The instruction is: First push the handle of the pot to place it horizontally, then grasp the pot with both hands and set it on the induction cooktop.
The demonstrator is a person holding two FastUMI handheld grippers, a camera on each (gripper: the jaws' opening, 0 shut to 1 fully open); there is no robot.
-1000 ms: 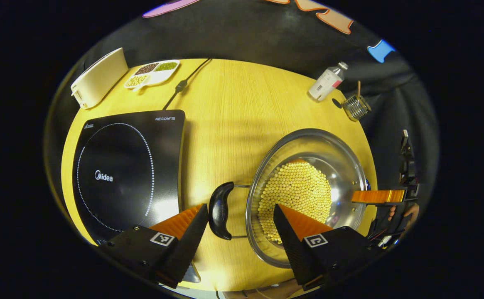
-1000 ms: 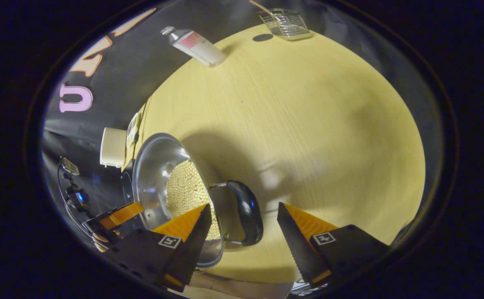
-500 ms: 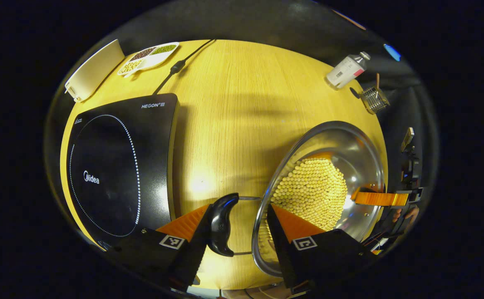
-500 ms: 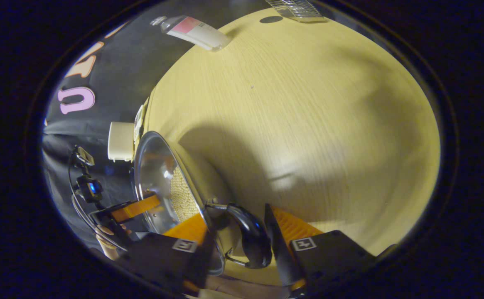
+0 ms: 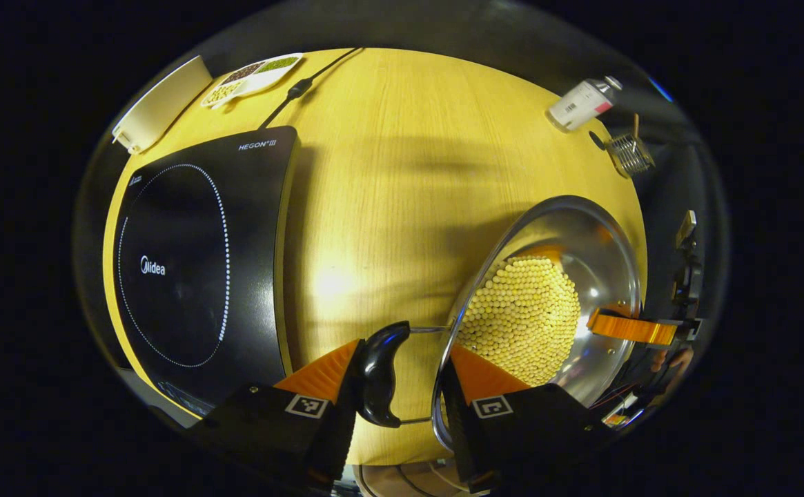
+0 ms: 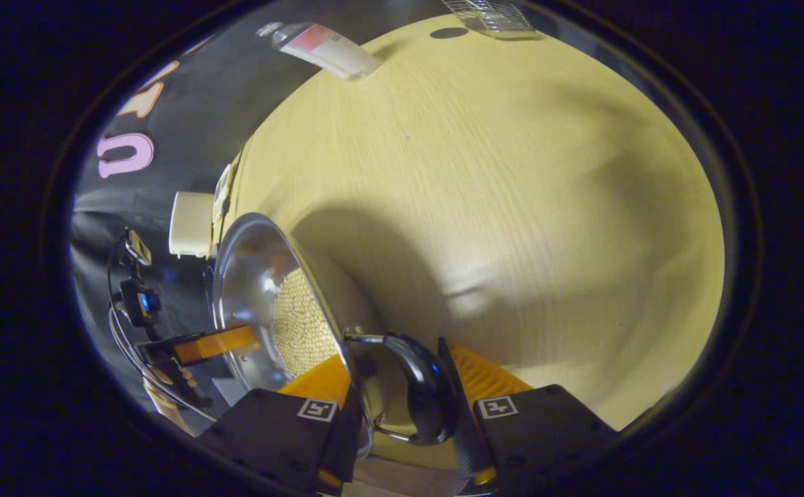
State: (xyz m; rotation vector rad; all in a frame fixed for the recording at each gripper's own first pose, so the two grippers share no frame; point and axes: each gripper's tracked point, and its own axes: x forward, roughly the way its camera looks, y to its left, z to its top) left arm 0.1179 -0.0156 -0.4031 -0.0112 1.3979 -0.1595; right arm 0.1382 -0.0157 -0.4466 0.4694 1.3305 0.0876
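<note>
You are closing both grippers on the pot's side handles. The left gripper (image 5: 396, 376), wide apart a second ago, is now clamping the near handle (image 5: 379, 373); the right gripper (image 6: 402, 386) is likewise clamping its handle (image 6: 424, 386). The pot (image 5: 546, 304), holding yellow beads, is sitting on the table (image 5: 388, 193), well apart from the induction cooktop (image 5: 194, 262). Lifting appears to be next.

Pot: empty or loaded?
Loaded. The pot holds a bed of small pale round beads covering its bottom; they also show through its rim in the right gripper view.
</note>
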